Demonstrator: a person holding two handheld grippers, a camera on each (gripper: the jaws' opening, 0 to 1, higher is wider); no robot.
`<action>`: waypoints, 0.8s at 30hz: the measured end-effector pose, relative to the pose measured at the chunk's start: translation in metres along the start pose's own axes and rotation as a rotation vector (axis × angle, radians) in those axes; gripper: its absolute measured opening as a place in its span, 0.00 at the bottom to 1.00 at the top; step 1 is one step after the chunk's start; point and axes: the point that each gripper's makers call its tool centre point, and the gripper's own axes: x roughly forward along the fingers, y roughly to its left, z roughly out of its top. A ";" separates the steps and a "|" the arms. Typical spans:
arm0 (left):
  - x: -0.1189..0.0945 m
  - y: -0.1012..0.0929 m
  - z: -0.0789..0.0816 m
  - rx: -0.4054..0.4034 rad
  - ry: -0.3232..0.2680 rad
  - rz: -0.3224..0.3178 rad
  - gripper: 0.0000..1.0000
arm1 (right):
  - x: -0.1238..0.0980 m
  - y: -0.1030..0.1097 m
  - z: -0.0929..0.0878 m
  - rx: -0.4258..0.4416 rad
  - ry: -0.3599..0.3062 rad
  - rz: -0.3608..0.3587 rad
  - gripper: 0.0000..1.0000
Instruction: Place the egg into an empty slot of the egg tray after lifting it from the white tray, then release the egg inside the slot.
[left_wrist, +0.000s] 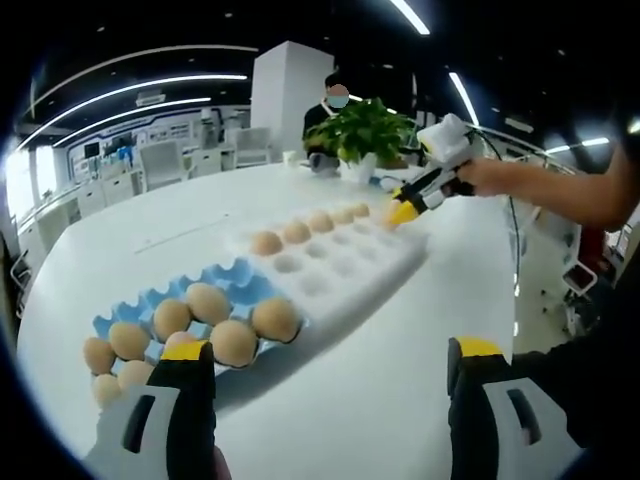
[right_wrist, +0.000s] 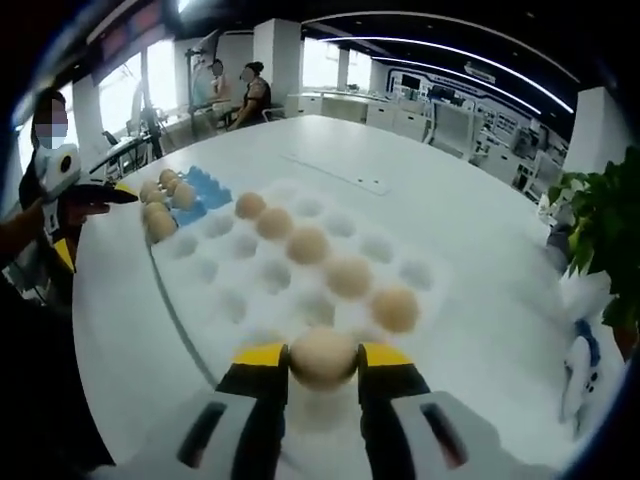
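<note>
Two yellow-tipped fingers (right_wrist: 262, 362) of the right gripper (right_wrist: 322, 362) pinched an egg (right_wrist: 323, 355) at the near edge of the white tray (right_wrist: 300, 300) in the right gripper view. Beyond it, five more eggs ran in a diagonal row across the tray. Farther off lay the blue egg tray (right_wrist: 205, 190), partly filled. In the left gripper view, the left gripper (left_wrist: 335, 365) hung with its fingers spread wide, holding nothing, just short of the blue tray's eggs.
</note>
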 end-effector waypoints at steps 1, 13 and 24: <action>0.000 0.000 0.000 0.000 0.000 0.001 0.98 | 0.000 0.000 -0.001 0.000 0.004 0.003 0.28; -0.004 0.004 -0.003 -0.007 -0.003 0.010 0.98 | 0.000 0.012 0.012 -0.020 -0.016 0.024 0.28; -0.016 0.020 -0.002 -0.058 -0.037 0.058 0.99 | 0.009 0.031 0.034 -0.034 -0.056 0.058 0.28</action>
